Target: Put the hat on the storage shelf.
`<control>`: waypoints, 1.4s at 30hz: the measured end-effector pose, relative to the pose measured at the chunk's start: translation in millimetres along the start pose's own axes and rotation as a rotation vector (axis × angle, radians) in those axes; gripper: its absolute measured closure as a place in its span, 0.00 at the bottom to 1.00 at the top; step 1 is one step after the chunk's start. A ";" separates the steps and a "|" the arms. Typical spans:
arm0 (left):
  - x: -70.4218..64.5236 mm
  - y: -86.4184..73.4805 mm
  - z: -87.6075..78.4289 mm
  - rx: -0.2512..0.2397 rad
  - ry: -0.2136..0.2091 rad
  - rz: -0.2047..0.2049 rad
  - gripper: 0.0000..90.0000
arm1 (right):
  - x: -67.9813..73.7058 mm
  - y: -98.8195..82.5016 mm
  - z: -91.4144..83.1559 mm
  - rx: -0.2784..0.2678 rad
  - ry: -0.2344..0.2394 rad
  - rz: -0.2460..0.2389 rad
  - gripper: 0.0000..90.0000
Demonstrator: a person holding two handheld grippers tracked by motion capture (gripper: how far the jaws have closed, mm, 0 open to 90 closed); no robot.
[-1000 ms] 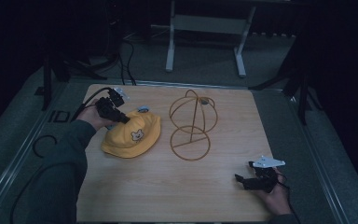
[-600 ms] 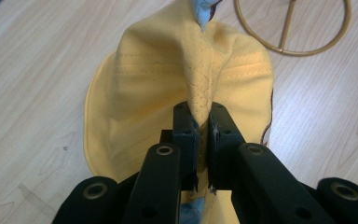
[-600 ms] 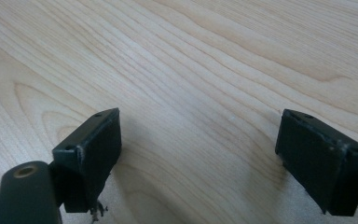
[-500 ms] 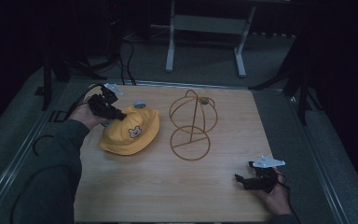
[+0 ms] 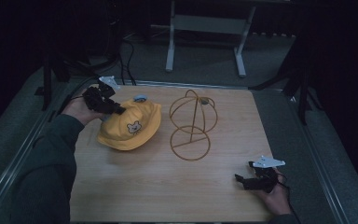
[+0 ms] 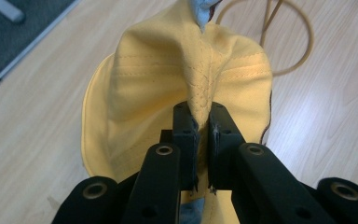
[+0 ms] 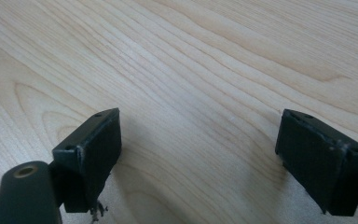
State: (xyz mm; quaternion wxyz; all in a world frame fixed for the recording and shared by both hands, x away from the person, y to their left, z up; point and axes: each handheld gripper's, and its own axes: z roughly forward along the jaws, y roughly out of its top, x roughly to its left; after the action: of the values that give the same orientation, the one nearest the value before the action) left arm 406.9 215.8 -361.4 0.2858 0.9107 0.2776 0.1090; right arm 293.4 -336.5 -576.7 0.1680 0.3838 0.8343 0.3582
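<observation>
Our left gripper point(image 5: 116, 110) has its jaws pinched tight on a fold of the yellow hat point(image 5: 130, 130), and in the left gripper view the cloth point(image 6: 200, 93) bunches into a ridge that runs straight down between the pads. Compared with a second ago, our left hand has come up and drawn toward the far left corner of the table point(image 5: 158, 196), and the gripped side of the hat has lifted with it: the brim that lay flat now stands tilted, while the near side seems still to rest on the wood. The hat sits in the left half of the table, toward the far edge, just left of the wire hat stand point(image 5: 192, 125) and apart from it. We judge that the hold is good and the lift has begun, so carrying the hat over the domed wire top looks like the next stretch. Our right gripper point(image 5: 245, 181) rests near the near right corner, jaws spread wide with nothing between them, only bare wood showing in the right gripper view point(image 7: 200, 154).
</observation>
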 end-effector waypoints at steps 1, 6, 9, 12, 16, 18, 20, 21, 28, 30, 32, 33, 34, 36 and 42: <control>-0.9 1.9 -2.1 -0.005 0.003 0.006 0.93 | 0.0 0.0 0.0 0.000 0.000 0.000 0.16; -5.8 12.6 -8.9 0.009 0.012 0.043 0.93 | 0.1 0.0 0.0 -0.001 0.000 0.002 0.16; -8.1 18.3 -12.0 0.011 0.013 0.059 0.93 | 0.1 0.0 0.0 -0.001 0.000 0.002 0.16; -9.0 23.7 -14.9 0.027 0.018 0.076 0.93 | -0.1 0.0 0.1 -0.002 -0.001 0.000 0.16; -11.4 30.8 -18.7 0.040 0.029 0.095 0.93 | 0.0 0.1 0.1 -0.002 0.000 0.001 0.16; -12.2 34.0 -20.5 0.037 0.031 0.102 0.93 | 0.1 0.1 0.1 -0.002 0.000 0.003 0.16; -13.3 36.3 -21.9 0.026 0.032 0.102 0.93 | 0.1 0.1 0.1 -0.002 0.000 0.003 0.16; -13.3 36.3 -21.9 0.026 0.032 0.102 0.93 | 0.1 0.1 0.1 -0.002 0.000 0.003 0.16; -13.2 40.4 -23.8 0.020 0.038 0.105 0.93 | 0.1 0.1 0.1 -0.002 -0.001 0.002 0.16; -13.0 41.2 -23.7 0.024 0.040 0.106 0.93 | 0.1 0.1 0.1 -0.002 0.000 0.002 0.16; -13.7 42.1 -23.3 0.019 0.044 0.107 0.93 | 0.1 0.1 0.1 -0.002 -0.001 0.002 0.16; -14.1 42.4 -23.2 0.012 0.046 0.104 0.93 | 0.1 0.1 0.1 -0.002 0.000 0.003 0.16; -14.2 42.8 -23.5 0.003 0.050 0.105 0.93 | 0.1 0.1 0.1 -0.002 0.000 0.003 0.16; -14.3 43.5 -24.6 -0.014 0.048 0.100 0.93 | 0.1 0.1 0.1 -0.002 -0.001 0.003 0.16; -14.3 46.6 -26.3 -0.032 0.051 0.098 0.93 | 0.2 0.1 0.1 -0.003 -0.001 0.005 0.16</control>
State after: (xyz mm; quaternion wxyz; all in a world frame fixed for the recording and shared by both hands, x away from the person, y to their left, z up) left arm 406.4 188.1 -313.5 0.2876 0.9154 0.2381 0.1506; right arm 293.4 -336.2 -576.7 0.1680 0.3856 0.8329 0.3598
